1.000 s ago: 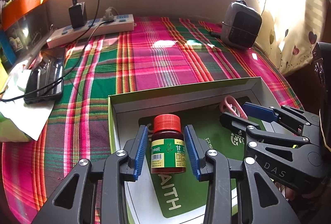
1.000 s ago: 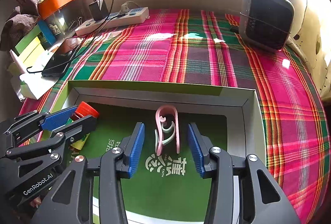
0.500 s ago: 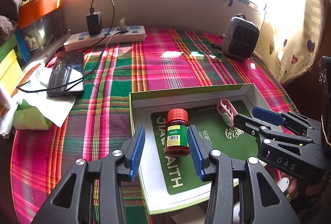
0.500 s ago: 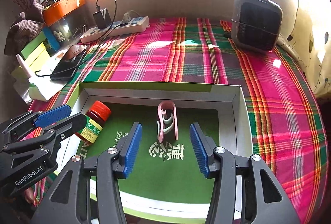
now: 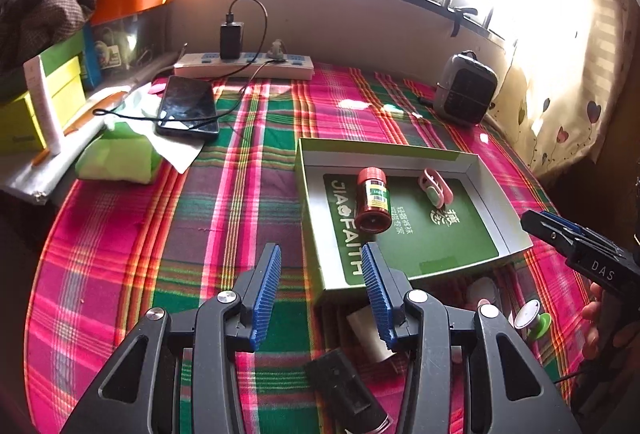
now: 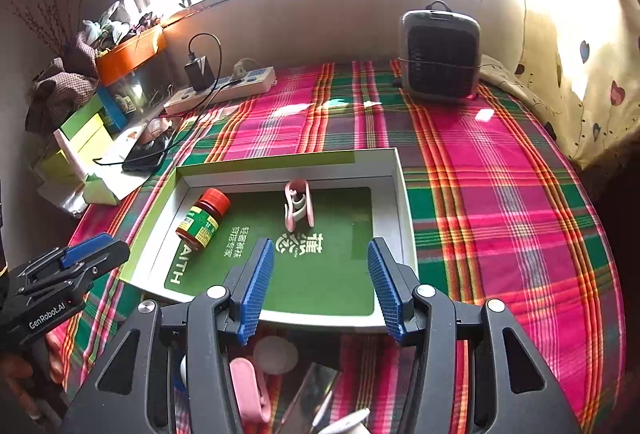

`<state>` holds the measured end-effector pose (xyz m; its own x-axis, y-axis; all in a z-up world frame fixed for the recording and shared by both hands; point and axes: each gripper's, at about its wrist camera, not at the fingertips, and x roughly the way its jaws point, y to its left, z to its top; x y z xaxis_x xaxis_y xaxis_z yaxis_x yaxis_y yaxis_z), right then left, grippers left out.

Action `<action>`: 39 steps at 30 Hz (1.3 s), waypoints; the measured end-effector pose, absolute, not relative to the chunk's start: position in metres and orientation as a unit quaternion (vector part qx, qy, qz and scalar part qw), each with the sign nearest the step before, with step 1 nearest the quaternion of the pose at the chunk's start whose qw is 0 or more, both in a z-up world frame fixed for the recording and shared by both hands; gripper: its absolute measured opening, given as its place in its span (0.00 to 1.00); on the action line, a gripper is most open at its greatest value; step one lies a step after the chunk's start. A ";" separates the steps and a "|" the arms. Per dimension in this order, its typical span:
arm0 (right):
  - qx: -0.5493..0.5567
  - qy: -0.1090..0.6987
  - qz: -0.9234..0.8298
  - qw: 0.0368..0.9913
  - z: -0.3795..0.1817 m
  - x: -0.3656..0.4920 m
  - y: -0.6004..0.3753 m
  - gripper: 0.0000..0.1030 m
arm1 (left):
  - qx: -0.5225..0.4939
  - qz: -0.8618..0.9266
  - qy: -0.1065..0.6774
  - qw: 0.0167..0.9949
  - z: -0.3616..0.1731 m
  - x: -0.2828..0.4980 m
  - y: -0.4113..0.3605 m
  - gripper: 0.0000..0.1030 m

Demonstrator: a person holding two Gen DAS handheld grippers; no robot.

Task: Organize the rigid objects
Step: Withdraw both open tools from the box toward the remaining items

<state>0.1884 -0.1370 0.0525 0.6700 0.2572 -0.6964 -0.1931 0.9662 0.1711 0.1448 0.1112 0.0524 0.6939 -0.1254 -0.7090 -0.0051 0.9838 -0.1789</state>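
A shallow box lid [image 5: 460, 156] [image 6: 401, 177] with a green inside lies on the plaid cloth. In it stand a brown bottle with a red cap [image 5: 373, 200] [image 6: 203, 219] and a pink clip [image 5: 435, 186] [image 6: 298, 203]. My left gripper [image 5: 320, 286] is open and empty, raised near the lid's near left corner. My right gripper [image 6: 316, 282] is open and empty above the lid's near edge. Each gripper shows in the other's view: the right one [image 5: 576, 246], the left one [image 6: 76, 266].
Several small items lie near me: a black object [image 5: 344, 390], a green-and-silver piece [image 5: 534, 320], a pink item [image 6: 248, 390], a white disc [image 6: 276, 354]. A phone [image 5: 187, 109], power strip [image 5: 244, 65], heater [image 6: 440, 55] and boxes [image 5: 44, 101] ring the table.
Both grippers have pulled back and up from the lid, away from the bottle and the clip, which stay in the lid. More of the table now shows.
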 end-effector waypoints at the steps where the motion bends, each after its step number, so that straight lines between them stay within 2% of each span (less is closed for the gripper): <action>1: 0.044 0.384 0.119 0.914 0.053 0.183 -0.142 0.49 | -0.088 -0.032 0.388 0.917 0.052 0.140 0.113 0.40; 18: 0.054 0.385 0.128 0.913 0.025 0.113 -0.179 0.50 | -0.124 -0.053 0.414 0.901 0.025 0.086 0.112 0.43; 39: 0.006 0.420 0.134 0.898 -0.003 0.114 -0.168 0.54 | -0.089 -0.043 0.444 0.891 0.010 0.081 0.083 0.47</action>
<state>0.1138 -0.1676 -0.0026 0.6121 0.2451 -0.7519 -0.2347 0.9642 0.1233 0.0811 0.0830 0.0096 0.6022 -0.1556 -0.7830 -0.0025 0.9804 -0.1968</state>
